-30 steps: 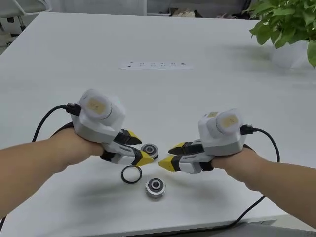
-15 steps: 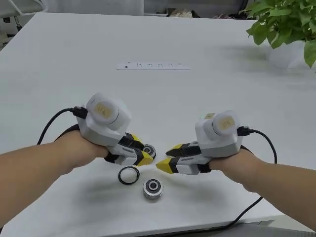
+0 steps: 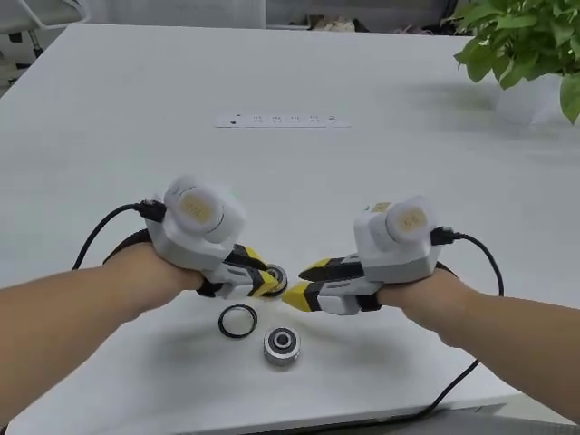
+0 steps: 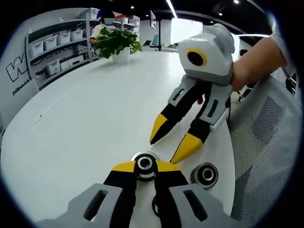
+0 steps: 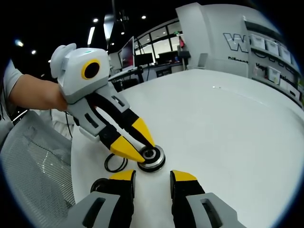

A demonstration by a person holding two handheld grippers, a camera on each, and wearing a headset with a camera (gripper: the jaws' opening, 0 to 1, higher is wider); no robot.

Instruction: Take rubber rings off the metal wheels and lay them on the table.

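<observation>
A small metal wheel [image 3: 275,275] with a dark band round its rim sits on the white table [image 3: 299,172]. My left gripper [image 3: 265,282] is shut on it, and the wheel [image 4: 145,164] shows between its yellow tips [image 4: 145,167]. Facing it, my right gripper [image 3: 302,282] is open, its tips close to the wheel [image 5: 152,157] and apart from it. A loose black rubber ring [image 3: 237,321] lies flat in front of the left gripper. A second wheel [image 3: 282,345], bare silver at the rim, lies nearer the table's front edge.
A white power strip [image 3: 282,120] lies at mid table. A potted green plant [image 3: 526,45] stands at the far right. Black cables [image 3: 100,231] trail from both grippers. A mesh chair back [image 5: 33,161] stands by the table's near edge.
My left gripper's jaws have come in from beside the wheel and shut on it. The right gripper has moved left, closer to the wheel. The ring and second wheel have not moved.
</observation>
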